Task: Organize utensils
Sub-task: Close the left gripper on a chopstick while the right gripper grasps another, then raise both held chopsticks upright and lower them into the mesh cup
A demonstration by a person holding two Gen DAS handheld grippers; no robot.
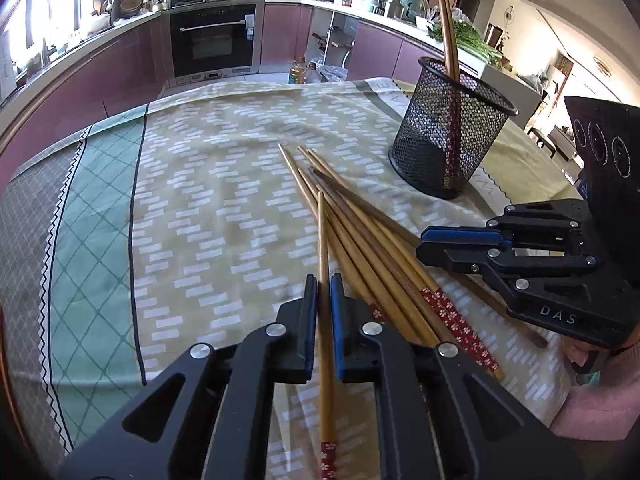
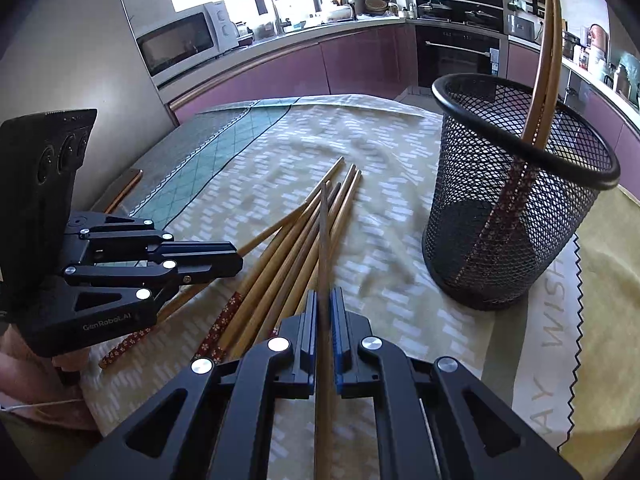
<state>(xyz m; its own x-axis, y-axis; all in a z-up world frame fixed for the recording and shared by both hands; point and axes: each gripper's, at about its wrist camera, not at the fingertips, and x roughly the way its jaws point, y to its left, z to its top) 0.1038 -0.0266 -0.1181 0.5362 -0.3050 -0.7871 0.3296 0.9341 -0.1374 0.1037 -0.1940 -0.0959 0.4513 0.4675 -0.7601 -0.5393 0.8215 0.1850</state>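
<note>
Bamboo chopsticks, loose pile point(image 1: 360, 240): slender round sticks, tan to dark brown, several with red floral-patterned wrap at the thick end; fanned across each other on the tablecloth between the two grippers.

Tablecloth point(image 1: 200, 208): soft woven fabric, mustard with white dash print, teal diamond-quilted band and grey edge to one side.

Mesh holder point(image 2: 516, 200): black perforated metal cup, tapered, rolled rim, standing upright on the cloth beyond the pile; two chopsticks point(image 2: 546, 60) lean inside, thick patterned ends down.

Left gripper point(image 1: 324, 300): black angular frame, blue pads, jaws closed tight on one light bamboo chopstick point(image 1: 324, 360) near its red-wrapped end.

Right gripper point(image 2: 325, 312): same build, jaws clamped on one darker chopstick point(image 2: 325, 248), tip pointing away over the pile.
</note>
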